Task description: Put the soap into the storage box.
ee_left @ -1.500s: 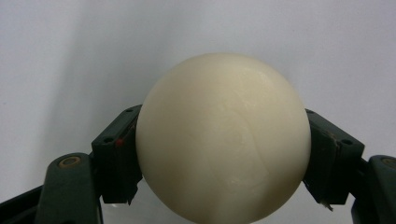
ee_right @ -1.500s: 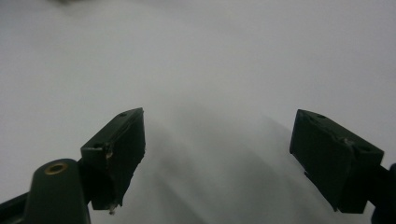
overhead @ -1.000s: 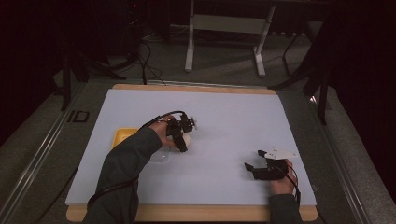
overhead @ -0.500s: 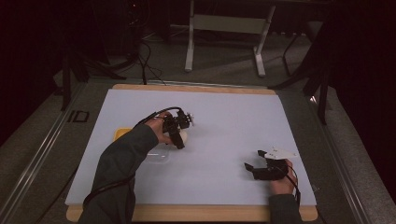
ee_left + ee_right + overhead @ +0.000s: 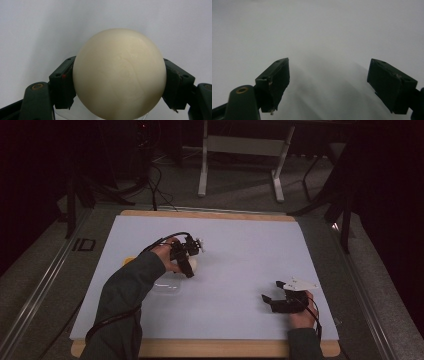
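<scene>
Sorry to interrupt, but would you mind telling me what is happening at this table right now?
A person is working at a white table with a gripper in each hand. The left gripper has its fingers closed on a cream-coloured ball, held just beside a clear plastic container and a small yellow item. The right gripper rests near the table's front edge with its fingers spread wide and nothing between them.

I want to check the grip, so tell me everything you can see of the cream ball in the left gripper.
The smooth cream-white ball is round, matte and faintly scuffed, looking like hard plastic or resin. The left gripper is shut on it, one black pad pressing each side near its middle. In the high view it sits low above the white table mat, left of centre, by a clear plastic container.
</scene>
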A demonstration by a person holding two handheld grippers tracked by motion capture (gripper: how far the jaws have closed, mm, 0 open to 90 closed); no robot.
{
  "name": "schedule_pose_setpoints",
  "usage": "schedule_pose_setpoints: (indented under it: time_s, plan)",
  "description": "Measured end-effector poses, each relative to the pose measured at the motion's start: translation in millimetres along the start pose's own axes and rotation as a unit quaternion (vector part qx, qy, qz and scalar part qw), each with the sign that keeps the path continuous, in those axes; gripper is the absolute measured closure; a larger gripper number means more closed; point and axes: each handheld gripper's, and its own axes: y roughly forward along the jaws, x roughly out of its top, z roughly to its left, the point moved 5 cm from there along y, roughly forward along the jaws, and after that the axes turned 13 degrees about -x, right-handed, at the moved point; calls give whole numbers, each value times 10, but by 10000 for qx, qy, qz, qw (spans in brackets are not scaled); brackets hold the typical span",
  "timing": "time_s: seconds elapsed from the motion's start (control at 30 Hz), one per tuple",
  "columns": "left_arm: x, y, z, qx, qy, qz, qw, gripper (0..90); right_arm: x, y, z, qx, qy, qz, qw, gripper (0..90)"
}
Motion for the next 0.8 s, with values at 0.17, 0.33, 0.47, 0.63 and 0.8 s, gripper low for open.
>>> schedule_pose_setpoints:
  time_s: [0.17, 0.33, 0.47, 0.63, 0.8]
  plan:
    - [-30, -26, 15, 8, -43, -14, 10000, 255, 0, -1, 1, -2, 5, 2, 10000, 179]
    - [-83, -69, 35, 17, -101, -20, 9999, 255, 0, -1, 1, -1, 4, 2, 10000, 179]
    - [-127, -90, 63, 13, -180, -56, 9998, 255, 0, -2, 2, -5, 2, 8, 10000, 179]
    - [-174, -114, 98, 12, -246, -84, 9997, 255, 0, -1, 2, -6, -5, 8, 10000, 179]
    - [-209, -145, 125, 65, -297, -128, 9995, 255, 0, -2, 3, -5, -3, 11, 10000, 179]
